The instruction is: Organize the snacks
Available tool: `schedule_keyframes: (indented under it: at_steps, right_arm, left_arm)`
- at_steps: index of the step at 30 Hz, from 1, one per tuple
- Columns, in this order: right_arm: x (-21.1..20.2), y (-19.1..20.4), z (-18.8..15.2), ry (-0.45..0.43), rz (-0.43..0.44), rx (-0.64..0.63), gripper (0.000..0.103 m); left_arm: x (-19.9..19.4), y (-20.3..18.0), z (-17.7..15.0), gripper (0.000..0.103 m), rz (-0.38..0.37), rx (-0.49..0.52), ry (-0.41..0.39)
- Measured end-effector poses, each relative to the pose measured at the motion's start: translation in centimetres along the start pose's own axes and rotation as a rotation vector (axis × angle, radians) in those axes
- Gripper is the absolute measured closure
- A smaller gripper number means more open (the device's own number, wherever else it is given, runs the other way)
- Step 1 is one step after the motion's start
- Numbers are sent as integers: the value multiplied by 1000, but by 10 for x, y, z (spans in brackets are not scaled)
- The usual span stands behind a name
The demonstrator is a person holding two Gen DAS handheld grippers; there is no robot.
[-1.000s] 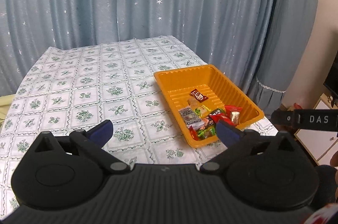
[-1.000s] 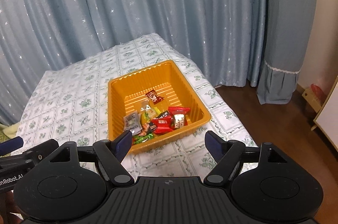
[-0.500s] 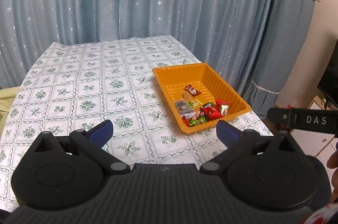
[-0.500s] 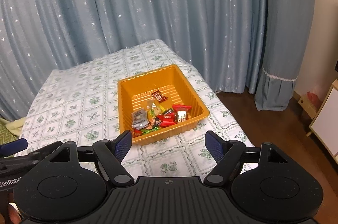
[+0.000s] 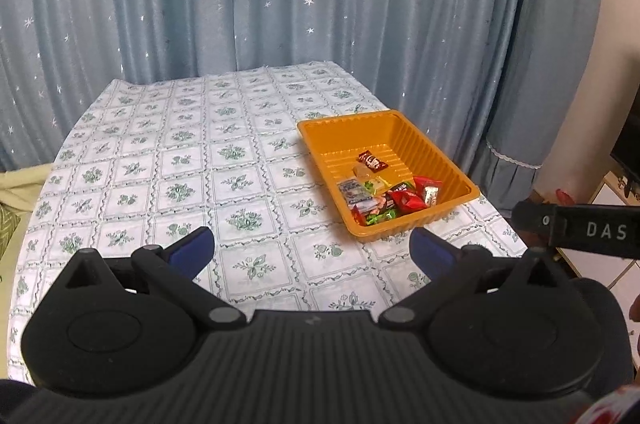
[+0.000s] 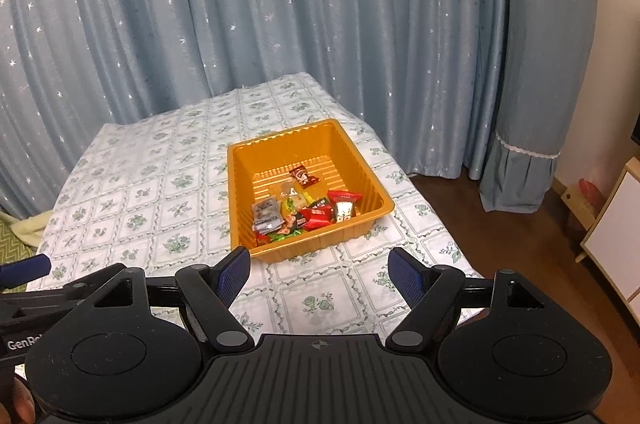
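An orange plastic tray (image 5: pixel 432 149) (image 6: pixel 362 171) sits near the right edge of the table. Several wrapped snacks (image 5: pixel 384 195) (image 6: pixel 308 209) lie piled in its near half; one dark red snack (image 5: pixel 372 159) (image 6: pixel 304 176) lies apart, farther back. My left gripper (image 5: pixel 312 250) is open and empty, well short of the tray and to its left. My right gripper (image 6: pixel 320 272) is open and empty, above the table's near edge in front of the tray.
The table has a white cloth with a green flower pattern (image 5: pixel 180 159) (image 6: pixel 140 191). Blue starred curtains (image 5: pixel 240 3) hang behind it. A white cabinet (image 6: pixel 612 236) stands on the wooden floor at right. The right gripper's body (image 5: pixel 580 228) shows at right in the left wrist view.
Both grippers have pulled back and up from the tray, which looks smaller and farther away now. Both stay open and empty.
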State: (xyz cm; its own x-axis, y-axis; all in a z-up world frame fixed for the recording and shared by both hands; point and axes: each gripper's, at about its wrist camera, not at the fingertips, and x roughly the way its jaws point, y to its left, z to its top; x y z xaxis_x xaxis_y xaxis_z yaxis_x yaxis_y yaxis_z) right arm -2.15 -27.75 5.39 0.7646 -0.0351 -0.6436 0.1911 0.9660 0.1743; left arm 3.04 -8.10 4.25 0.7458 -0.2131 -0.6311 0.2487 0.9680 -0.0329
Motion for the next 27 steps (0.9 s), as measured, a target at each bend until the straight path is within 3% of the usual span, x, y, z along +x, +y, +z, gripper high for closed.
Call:
schedule_keyframes:
  at_steps: [27]
  right_arm:
    - [3, 2, -3, 1, 9, -4, 27]
  left_arm:
    - [1, -1, -3, 0, 7, -7, -6]
